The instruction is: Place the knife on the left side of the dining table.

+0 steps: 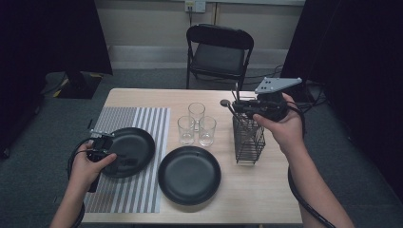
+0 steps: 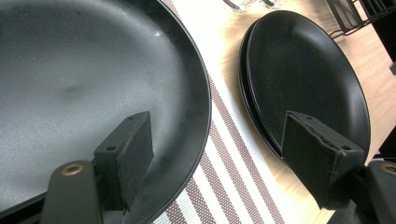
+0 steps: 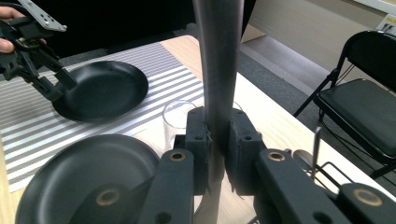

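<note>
The utensil [image 3: 218, 70], a dark metal handle, stands upright, clamped between the closed fingers of the right gripper [image 3: 218, 144]. In the high view that gripper [image 1: 237, 108] hangs over the top of the wire rack [image 1: 249, 140], at about 3 o'clock on the bench [image 1: 275, 199], and the utensil's rounded end sticks out at the gripper's 9 o'clock. More utensils stand in the rack.

At the rack's 9 o'clock three glasses [image 1: 196, 124] cluster together. At their 6 o'clock lies a black plate [image 1: 189, 175] on bare wood.

At 9 o'clock on the bench lies a striped mat [image 1: 142, 190] with a second black plate [image 1: 129, 151] on it. The left gripper [image 1: 114, 151] sits at that plate's 9 o'clock edge with its fingers spread open: one finger [image 2: 126, 156] over the plate's rim, the other over the plate on bare wood, neither pressing on anything.

A folding chair [image 1: 218, 52] stands beyond the bench at 12 o'clock.
</note>
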The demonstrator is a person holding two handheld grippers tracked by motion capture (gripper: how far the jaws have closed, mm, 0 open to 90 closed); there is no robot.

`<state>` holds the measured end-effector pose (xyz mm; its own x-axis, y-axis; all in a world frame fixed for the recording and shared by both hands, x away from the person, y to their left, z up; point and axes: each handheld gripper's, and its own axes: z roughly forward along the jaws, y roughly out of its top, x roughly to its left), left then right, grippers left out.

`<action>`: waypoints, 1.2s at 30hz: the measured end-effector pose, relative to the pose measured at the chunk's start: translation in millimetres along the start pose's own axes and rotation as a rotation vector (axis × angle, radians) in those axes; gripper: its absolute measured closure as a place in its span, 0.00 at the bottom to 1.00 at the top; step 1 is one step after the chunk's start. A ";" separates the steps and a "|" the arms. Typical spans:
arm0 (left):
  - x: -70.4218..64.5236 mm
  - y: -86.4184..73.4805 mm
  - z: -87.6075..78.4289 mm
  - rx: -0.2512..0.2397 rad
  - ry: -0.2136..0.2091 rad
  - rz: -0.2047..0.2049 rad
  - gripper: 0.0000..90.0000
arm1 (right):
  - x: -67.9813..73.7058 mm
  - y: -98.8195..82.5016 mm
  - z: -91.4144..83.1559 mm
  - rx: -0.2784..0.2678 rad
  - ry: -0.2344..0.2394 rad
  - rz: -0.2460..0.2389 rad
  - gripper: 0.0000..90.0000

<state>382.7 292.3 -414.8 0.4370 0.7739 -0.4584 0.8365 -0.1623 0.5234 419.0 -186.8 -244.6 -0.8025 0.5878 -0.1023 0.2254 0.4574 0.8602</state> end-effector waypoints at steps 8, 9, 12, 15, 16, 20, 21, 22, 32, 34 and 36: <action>-0.5 0.5 0.1 0.007 -0.002 0.010 0.28 | 8.1 2.7 3.6 -0.014 0.026 0.003 0.90; -0.6 0.5 0.1 0.007 -0.002 0.012 0.27 | 9.0 2.4 4.3 -0.016 0.028 0.002 0.90; -1.7 0.6 -0.4 0.005 -0.001 0.008 0.28 | 11.6 0.8 6.3 -0.015 0.037 0.005 0.90; -2.5 1.1 -0.4 0.002 -0.003 0.009 0.28 | 14.4 -1.8 8.4 -0.014 0.044 0.008 0.90; -2.8 1.2 -0.4 0.002 -0.005 0.011 0.28 | 15.1 -2.9 9.1 -0.015 0.050 0.009 0.90; -3.5 1.3 -0.5 0.001 -0.006 0.014 0.28 | 18.9 -9.0 13.2 -0.018 0.058 0.014 0.90; -3.2 1.4 -0.6 0.003 -0.006 0.018 0.28 | 19.8 -11.5 14.8 -0.013 0.060 0.015 0.90; -3.0 1.4 -0.4 0.004 -0.004 0.019 0.28 | 20.5 -13.1 15.9 -0.011 0.061 0.017 0.90; -6.4 2.3 0.2 0.005 -0.004 0.021 0.28 | 26.3 -32.8 24.4 0.007 0.072 0.033 0.90; -7.0 2.4 0.2 0.009 -0.002 0.024 0.28 | 27.1 -35.5 25.0 0.012 0.070 0.031 0.90; -7.5 2.5 0.7 0.013 0.000 0.029 0.28 | 27.6 -38.3 25.1 0.014 0.064 0.031 0.90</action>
<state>381.8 285.7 -410.5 0.4609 0.7686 -0.4436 0.8279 -0.1923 0.5269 402.1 -171.4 -292.9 -0.8284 0.5584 -0.0433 0.2583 0.4494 0.8552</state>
